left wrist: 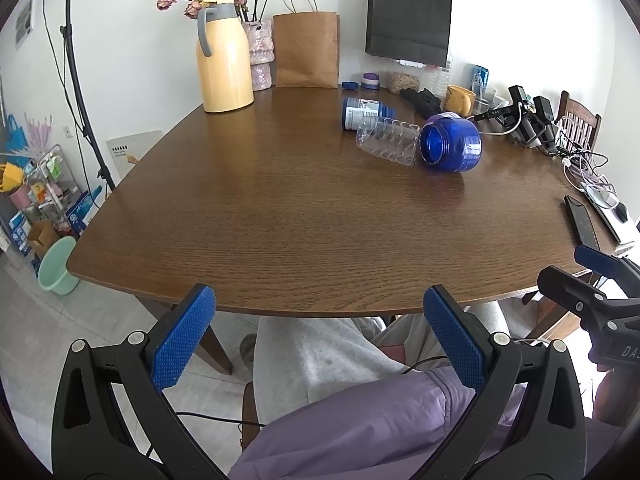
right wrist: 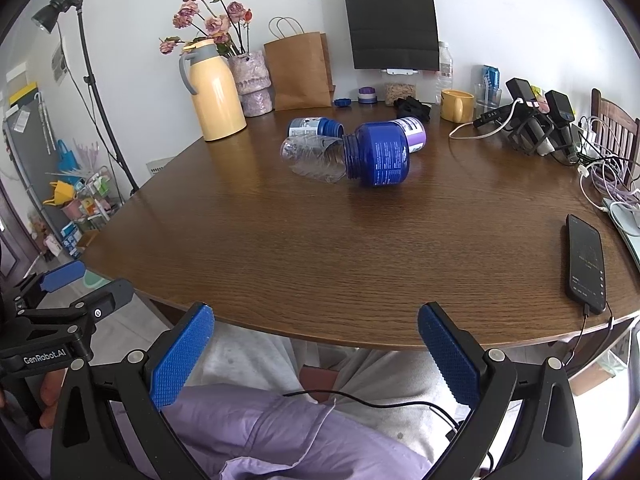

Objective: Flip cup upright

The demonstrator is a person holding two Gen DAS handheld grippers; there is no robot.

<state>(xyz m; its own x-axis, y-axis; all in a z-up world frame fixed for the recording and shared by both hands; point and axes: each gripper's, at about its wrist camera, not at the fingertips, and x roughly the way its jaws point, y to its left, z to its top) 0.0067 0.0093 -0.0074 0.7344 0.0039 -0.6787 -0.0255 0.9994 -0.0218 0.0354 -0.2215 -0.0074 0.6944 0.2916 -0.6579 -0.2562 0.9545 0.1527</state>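
my left gripper hangs at the near edge of the table, jaws spread wide with nothing between them, over my lap. my right gripper is the same: blue pads far apart, empty, held just short of the table edge. each gripper shows at the side of the other's view.

the clear cup lies on its side toward the far middle of the table, well away from both grippers. a big blue jar also lies on its side just right of it, its open mouth touching or almost touching the cup. behind the cup is a smaller blue bottle, tipped over too. from the right wrist view 1 more bottle with a purple label lies behind the blue jar.

at the back stand a yellow jug, a vase of dried roses and a brown paper bag. a phone rests on the right edge, plugged in.
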